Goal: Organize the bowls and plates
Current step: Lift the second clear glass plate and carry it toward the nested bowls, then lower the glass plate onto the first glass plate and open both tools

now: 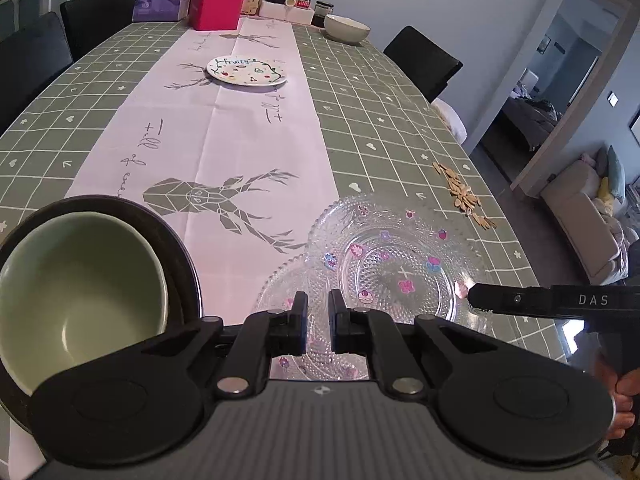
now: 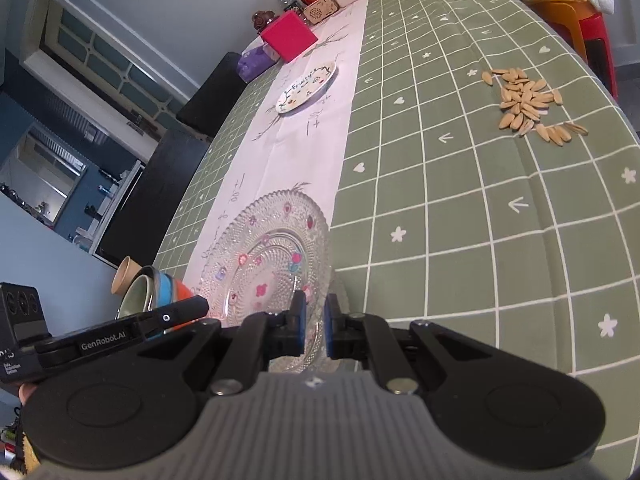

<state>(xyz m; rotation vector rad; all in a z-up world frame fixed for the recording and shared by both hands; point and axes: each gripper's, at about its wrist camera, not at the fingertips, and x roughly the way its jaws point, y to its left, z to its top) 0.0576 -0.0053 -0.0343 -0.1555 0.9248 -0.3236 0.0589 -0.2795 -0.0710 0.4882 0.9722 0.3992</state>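
A long bench (image 1: 360, 120) under a green checked cloth with a pale pink deer-print runner fills the room, dark chairs along its sides and an open doorway to the right.

From the left wrist view, the left tongs (image 1: 318, 324) stand narrowly apart over the near rim of a lower glass plate (image 1: 280, 292); whether they pinch that rim cannot be told. A second glass plate (image 1: 400, 256) with pink and purple flower prints overlaps it, and the right tongs (image 1: 474, 296) reach its right edge. To the left, a green bowl (image 1: 80, 280) sits nested in a black bowl (image 1: 180, 256). Further along the runner lies a white fruit-print plate (image 1: 246, 72); a white bowl (image 1: 346, 28) stands near the far end beside a red box (image 1: 216, 6). Scattered seeds (image 1: 464, 196) lie on the cloth to the right.

From the right wrist view, the right tongs (image 2: 314, 328) are clamped on the edge of the flowered glass plate (image 2: 264, 256), which appears tilted up. The left tongs (image 2: 196, 306) enter from the left, in front of stacked bowls (image 2: 156, 296). The seeds (image 2: 528, 104) lie well apart to the right.
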